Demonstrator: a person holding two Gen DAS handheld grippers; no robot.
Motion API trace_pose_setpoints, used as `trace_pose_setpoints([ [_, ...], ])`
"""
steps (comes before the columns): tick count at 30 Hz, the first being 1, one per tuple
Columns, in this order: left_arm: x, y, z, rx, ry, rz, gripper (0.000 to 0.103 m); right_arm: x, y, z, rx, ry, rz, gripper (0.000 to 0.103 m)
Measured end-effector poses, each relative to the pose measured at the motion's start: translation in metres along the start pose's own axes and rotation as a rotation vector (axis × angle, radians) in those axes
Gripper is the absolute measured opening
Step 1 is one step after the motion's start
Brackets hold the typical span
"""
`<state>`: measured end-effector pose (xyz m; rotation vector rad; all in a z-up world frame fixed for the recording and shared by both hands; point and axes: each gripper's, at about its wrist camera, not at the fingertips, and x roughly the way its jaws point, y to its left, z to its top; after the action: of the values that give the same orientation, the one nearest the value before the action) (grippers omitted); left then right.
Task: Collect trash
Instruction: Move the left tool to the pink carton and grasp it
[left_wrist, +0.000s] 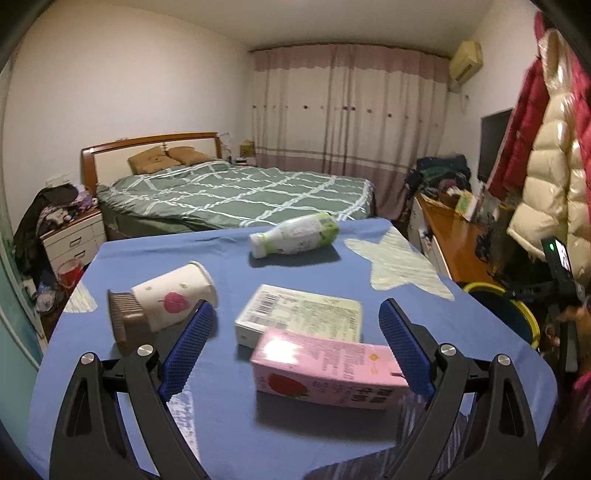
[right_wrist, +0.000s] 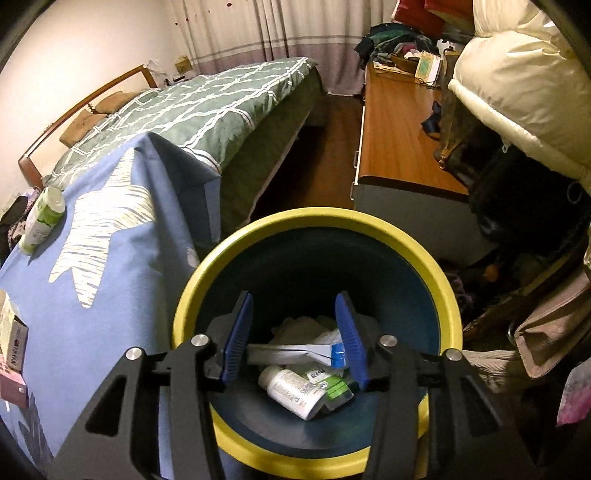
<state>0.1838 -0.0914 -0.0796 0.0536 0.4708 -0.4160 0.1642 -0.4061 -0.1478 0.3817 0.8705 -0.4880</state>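
Table: a blue cloth (left_wrist: 221, 424) with pale star shapes covers it; the foot of a green checked bed (left_wrist: 236, 192) stands beyond its far edge.
Pink carton: a pink drink carton (left_wrist: 325, 365) with a strawberry printed on it lies flat near the table's near edge, its top face catching glare.
White box: a flat white box (left_wrist: 299, 317) with a barcode and small print lies just behind the pink carton, touching or nearly so.
Cup: a white paper cup (left_wrist: 173, 295) with a pink fruit mark lies tipped on its side toward the left edge, with a brown ribbed piece (left_wrist: 125, 317) at its base.
Bottle: a white and green plastic bottle (left_wrist: 295, 236) lies on its side near the far edge, cap end to the left.
Left gripper: the left gripper (left_wrist: 295, 339) hangs over the near edge, jaws wide apart, the pink carton between them but not pinched.
Bin: a dark blue bin with a yellow rim (right_wrist: 417, 258) stands on the floor beside the table's right edge.
Bin contents: a white labelled bottle (right_wrist: 295, 391), a grey flat packet (right_wrist: 288, 354) and crumpled white paper (right_wrist: 306, 328) lie in its bottom.
Right gripper: the right gripper (right_wrist: 295, 332) points down into the bin, jaws partly apart and gripping nothing.
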Motion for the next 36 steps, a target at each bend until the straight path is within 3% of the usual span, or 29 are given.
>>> trace_pose_setpoints([
  [8, 0.008, -0.051, -0.009, 0.09, 0.092, -0.083, 0.09, -0.003, 0.006, 0.0, -0.006, -0.002, 0.041, 0.046],
  [13, 0.026, -0.061, -0.021, 0.124, 0.184, -0.024, 0.09, -0.005, 0.01, -0.001, -0.008, -0.005, 0.065, 0.046],
  [21, 0.021, -0.022, -0.032, 0.037, 0.265, 0.05, 0.09, -0.007, 0.015, -0.001, -0.018, -0.008, 0.083, 0.046],
  [30, -0.019, 0.043, -0.038, -0.012, 0.271, 0.235, 0.09, -0.007, 0.029, -0.002, -0.033, -0.006, 0.104, 0.046],
  [36, -0.022, 0.041, -0.021, -0.101, 0.292, 0.129, 0.09, -0.01, 0.039, -0.001, -0.048, -0.012, 0.121, 0.046],
])
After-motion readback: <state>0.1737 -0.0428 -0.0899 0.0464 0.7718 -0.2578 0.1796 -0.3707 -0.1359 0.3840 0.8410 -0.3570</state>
